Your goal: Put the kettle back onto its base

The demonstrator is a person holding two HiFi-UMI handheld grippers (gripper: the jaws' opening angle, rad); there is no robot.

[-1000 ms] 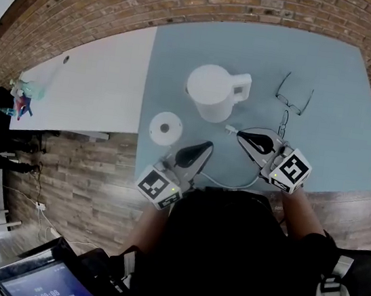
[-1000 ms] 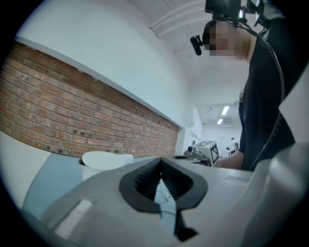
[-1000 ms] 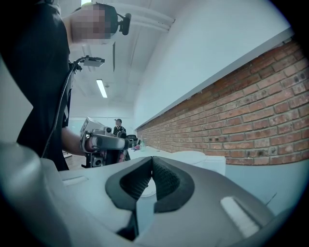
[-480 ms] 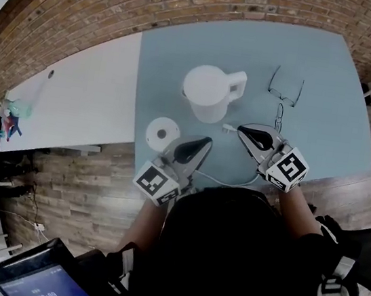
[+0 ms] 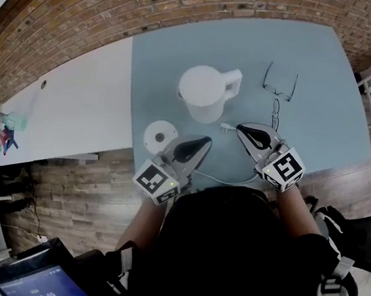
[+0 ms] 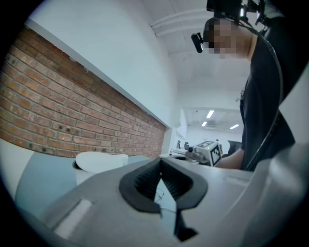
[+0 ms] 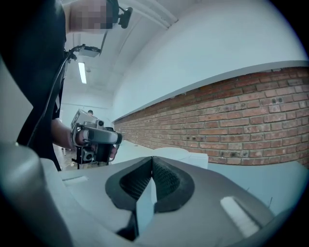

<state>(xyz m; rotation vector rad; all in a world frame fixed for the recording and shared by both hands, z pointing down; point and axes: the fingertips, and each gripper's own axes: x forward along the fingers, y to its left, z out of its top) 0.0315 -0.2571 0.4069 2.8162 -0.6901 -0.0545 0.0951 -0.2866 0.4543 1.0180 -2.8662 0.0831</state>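
The white kettle [image 5: 203,93] stands upright on the blue-grey table [image 5: 325,81], its handle [image 5: 233,82] turned to the right. Its round white base [image 5: 161,134] lies apart from it, nearer the front left. My left gripper [image 5: 205,142] hovers just right of the base, shut on nothing. My right gripper [image 5: 241,128] is shut and empty too, in front of the kettle beside a white plug [image 5: 228,127]. In the left gripper view the kettle [image 6: 99,165] shows past the closed jaws. In the right gripper view the kettle [image 7: 186,155] peeks over the closed jaws.
Folded glasses [image 5: 278,90] lie right of the kettle. A white cable [image 5: 229,181] loops along the table's front edge between the grippers. A white table [image 5: 75,104] adjoins on the left, and a brick wall [image 5: 158,0] runs behind both.
Both grippers have stayed shut and nearly in place. The head view has shifted, so the table and kettle sit a little further left and the far wall shows more.
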